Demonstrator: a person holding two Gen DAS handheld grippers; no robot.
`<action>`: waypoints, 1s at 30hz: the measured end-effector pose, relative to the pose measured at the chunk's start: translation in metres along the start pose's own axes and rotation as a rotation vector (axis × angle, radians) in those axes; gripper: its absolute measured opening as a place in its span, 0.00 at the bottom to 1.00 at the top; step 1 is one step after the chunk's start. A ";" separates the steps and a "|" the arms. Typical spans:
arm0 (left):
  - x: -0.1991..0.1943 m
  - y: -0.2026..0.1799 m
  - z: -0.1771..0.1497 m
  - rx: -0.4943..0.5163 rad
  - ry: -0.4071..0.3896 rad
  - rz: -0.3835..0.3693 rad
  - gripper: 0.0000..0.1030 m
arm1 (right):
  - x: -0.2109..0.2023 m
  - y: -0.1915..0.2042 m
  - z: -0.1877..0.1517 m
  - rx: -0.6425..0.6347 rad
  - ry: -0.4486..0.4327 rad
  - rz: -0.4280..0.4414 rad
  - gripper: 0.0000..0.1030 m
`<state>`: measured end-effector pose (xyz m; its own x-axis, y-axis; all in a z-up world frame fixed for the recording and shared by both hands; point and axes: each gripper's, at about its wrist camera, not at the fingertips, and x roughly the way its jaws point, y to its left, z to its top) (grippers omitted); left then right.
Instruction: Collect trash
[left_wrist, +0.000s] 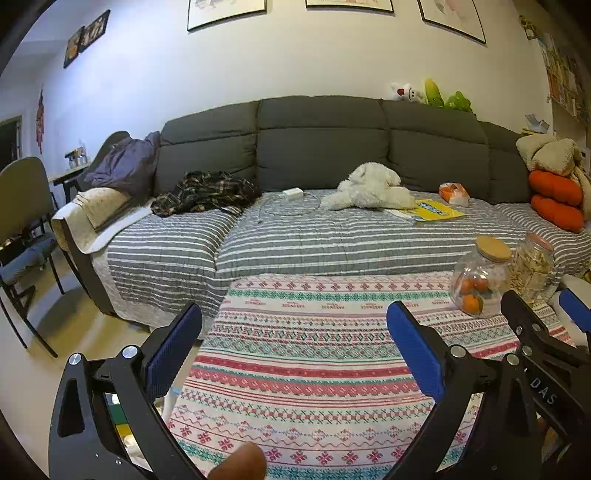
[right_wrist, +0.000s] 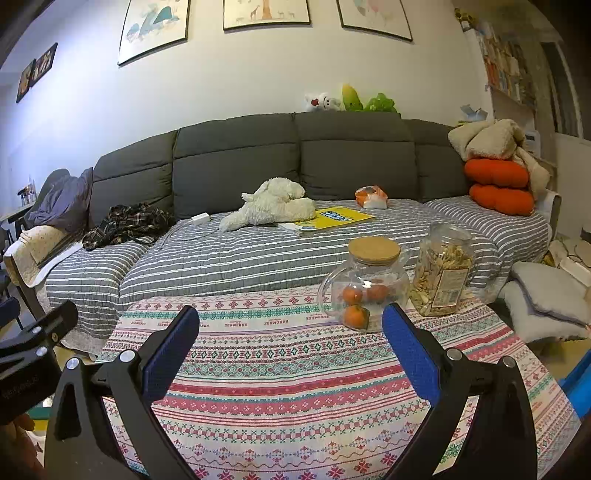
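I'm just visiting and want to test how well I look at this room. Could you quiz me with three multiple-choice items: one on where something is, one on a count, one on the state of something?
1. Where does the white plush toy lie?
A. on the striped sofa seat
B. on the patterned table
C. on the floor

2. How many oranges are in the glass jar with the cork lid?
A. one
B. three
C. six

3. How do the right gripper and the left gripper stand?
A. both open, holding nothing
B. both shut on a jar
C. one open, one shut

Answers:
1. A, it sprawls on the sofa beside the yellow book.
2. B, three oranges show through the glass.
3. A, each pair of blue pads stands wide apart over the tablecloth.
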<state>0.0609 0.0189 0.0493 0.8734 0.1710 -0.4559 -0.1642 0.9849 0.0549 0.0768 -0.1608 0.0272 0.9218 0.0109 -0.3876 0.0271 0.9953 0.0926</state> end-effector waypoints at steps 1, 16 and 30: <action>0.001 0.000 0.000 -0.001 0.006 -0.005 0.93 | 0.000 0.000 0.000 0.001 0.000 0.000 0.94; 0.002 0.003 0.001 -0.017 0.014 0.004 0.93 | -0.001 0.002 0.001 -0.006 -0.006 0.001 0.94; 0.005 0.003 -0.001 -0.024 0.026 0.010 0.93 | -0.001 0.002 0.001 -0.007 -0.003 0.002 0.94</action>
<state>0.0643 0.0228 0.0467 0.8597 0.1801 -0.4780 -0.1841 0.9821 0.0388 0.0765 -0.1591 0.0290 0.9229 0.0122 -0.3849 0.0230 0.9960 0.0867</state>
